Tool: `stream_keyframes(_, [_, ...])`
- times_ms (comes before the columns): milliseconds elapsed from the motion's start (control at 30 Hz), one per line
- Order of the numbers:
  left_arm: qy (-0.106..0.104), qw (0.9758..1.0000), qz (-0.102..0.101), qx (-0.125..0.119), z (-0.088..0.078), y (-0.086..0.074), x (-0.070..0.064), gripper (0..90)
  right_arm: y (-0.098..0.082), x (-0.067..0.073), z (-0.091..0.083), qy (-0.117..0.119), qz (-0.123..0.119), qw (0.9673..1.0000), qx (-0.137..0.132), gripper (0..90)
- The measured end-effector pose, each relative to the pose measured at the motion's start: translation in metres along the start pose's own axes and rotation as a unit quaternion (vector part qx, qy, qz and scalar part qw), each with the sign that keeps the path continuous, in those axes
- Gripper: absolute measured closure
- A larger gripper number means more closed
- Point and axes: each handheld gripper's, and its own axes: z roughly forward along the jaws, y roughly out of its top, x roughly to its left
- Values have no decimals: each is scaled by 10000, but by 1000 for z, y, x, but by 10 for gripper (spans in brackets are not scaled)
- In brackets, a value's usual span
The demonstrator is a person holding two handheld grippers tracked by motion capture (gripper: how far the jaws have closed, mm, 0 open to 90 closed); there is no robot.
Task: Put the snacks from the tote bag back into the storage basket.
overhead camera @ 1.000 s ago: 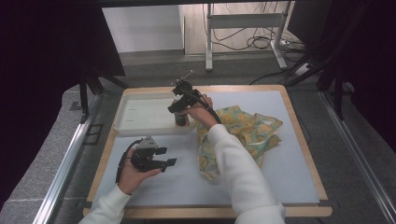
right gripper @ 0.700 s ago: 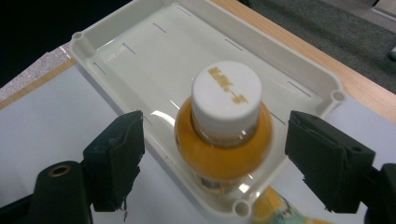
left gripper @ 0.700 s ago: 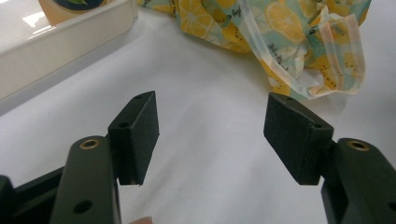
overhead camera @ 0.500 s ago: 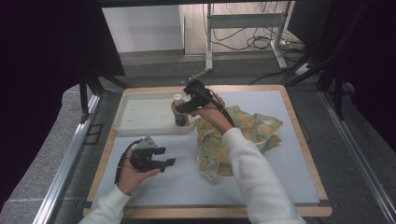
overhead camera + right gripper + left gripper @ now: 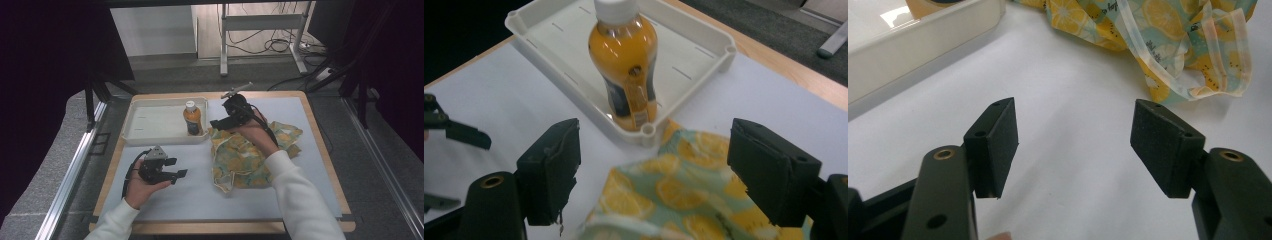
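High view: wooden-edged table [image 5: 320, 150] with a white mat, both forearms in white sleeves entering from the bottom edge.

Cloth bag [image 5: 250, 155], yellow and teal with a lemon print, lies crumpled on the mat right of centre, one corner just beside the tray. Its translucent handles [image 5: 1218, 55] show in the left gripper view, loose on the mat.

White tray [image 5: 150, 122], shallow and rectangular, sits at the far left of the mat. Orange drink bottle [image 5: 193, 118] with a white cap stands upright in the tray's near right corner, free of both grippers.

Right arm: stretched forward across the bag, hand raised off the mat, right gripper [image 5: 220, 123] held above the bag's far edge and pointing toward the bottle. Right gripper view: jaws wide apart, nothing between the pads; bottle [image 5: 626, 65] and tray corner [image 5: 646, 131] lie beyond them, bag [image 5: 684, 200] beneath.

Left arm: short reach, hand cupped beneath the left gripper [image 5: 176, 167], low over the mat at near left, pointing right toward the bag. Left gripper view: jaws wide apart, bare mat between the pads, gripping nothing.
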Motion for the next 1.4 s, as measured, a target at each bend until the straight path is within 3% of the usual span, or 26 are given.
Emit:
stream_keyframes(200, [55, 10000, -6, 55, 1, -1, -1, 357, -27, -8, -16, -6, 46, 10000, -35, 213])
stream_keyframes(333, [-72, 9999, -109, 20, 1, -1, 1, 356, -45, -14, -28, -57, 126, 9999, -76, 213])
stream_keyframes(733, [19, 9999, -56, 118, 5, -2, 0, 355, -92, -27, -50, -221, 337, 9990, -168, 216])
stream_keyframes(967, [31, 9999, -45, 155, 6, -3, 0, 354, -103, -33, -50, -259, 419, 9987, -138, 216])
stream_keyframes(1400, [40, 9998, -30, 174, 7, -3, 0, 354, -109, -36, -48, -266, 486, 9984, -134, 216])
